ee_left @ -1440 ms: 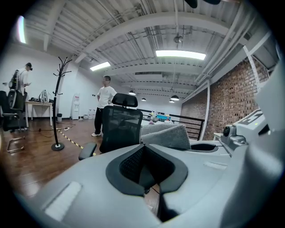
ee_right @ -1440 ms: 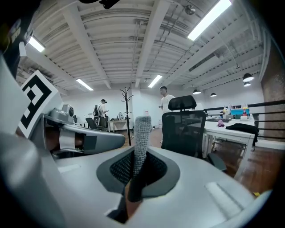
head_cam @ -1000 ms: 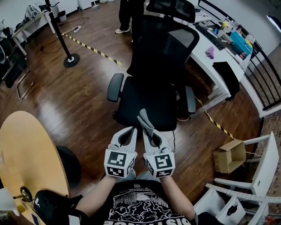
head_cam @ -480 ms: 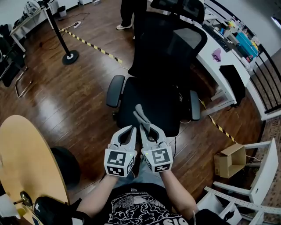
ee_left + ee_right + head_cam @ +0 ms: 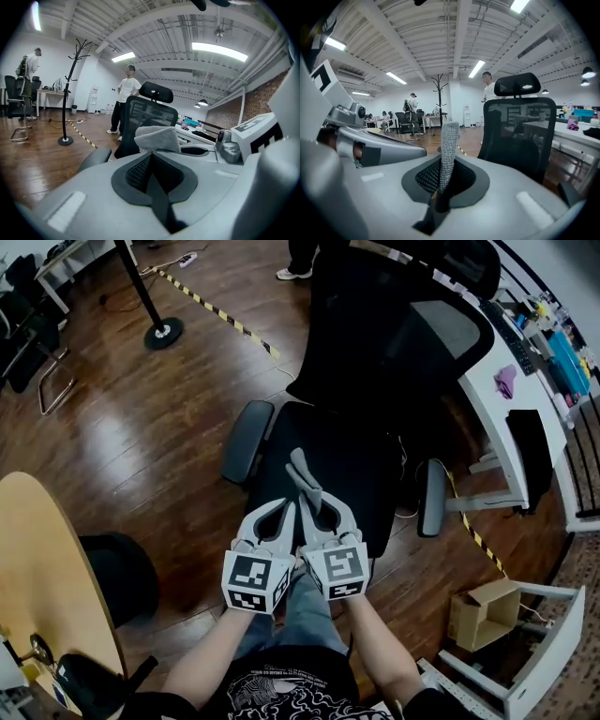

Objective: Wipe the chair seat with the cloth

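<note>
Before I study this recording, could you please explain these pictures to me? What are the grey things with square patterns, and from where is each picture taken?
No robot here: a person holds a hand tool, called a gripper, in each hand. The head view comes from a camera on the person's head, looking down. The two gripper views come from cameras riding on each gripper. The left gripper is shut and empty. The right gripper is shut on a grey cloth, held over the front of the black chair seat. The patterned cubes are parts of the grippers.
</note>
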A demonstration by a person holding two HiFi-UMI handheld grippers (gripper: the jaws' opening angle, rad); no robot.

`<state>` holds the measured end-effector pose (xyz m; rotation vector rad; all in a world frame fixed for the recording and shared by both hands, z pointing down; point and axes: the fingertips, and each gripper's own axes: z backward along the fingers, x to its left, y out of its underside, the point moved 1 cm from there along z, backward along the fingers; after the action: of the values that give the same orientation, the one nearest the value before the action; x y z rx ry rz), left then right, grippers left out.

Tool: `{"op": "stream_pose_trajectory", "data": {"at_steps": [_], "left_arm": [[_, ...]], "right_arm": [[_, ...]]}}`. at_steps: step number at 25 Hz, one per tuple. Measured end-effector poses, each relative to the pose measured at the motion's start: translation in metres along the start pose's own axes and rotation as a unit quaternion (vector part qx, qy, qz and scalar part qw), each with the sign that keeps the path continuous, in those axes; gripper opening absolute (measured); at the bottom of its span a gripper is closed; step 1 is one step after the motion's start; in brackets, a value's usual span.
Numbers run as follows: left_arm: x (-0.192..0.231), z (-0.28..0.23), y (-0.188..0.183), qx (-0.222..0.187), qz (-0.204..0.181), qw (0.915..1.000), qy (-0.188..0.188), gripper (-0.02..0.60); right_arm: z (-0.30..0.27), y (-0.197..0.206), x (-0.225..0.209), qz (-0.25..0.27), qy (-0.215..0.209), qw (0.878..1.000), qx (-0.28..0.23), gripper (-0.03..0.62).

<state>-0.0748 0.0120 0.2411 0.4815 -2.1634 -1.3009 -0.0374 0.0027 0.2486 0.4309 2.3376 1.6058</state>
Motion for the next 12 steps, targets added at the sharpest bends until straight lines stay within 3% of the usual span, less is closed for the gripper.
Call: {"op": "stream_pose_trajectory", "data": {"at_steps": [12], "left_arm": [[0.041,-0.091,0.029,0.024,0.037,0.9983,-0.037,0.005]], "right_arm": [[-0.116,0.058,-0.096,0.051,-0.036,0.997,0.049,0.009]]}}
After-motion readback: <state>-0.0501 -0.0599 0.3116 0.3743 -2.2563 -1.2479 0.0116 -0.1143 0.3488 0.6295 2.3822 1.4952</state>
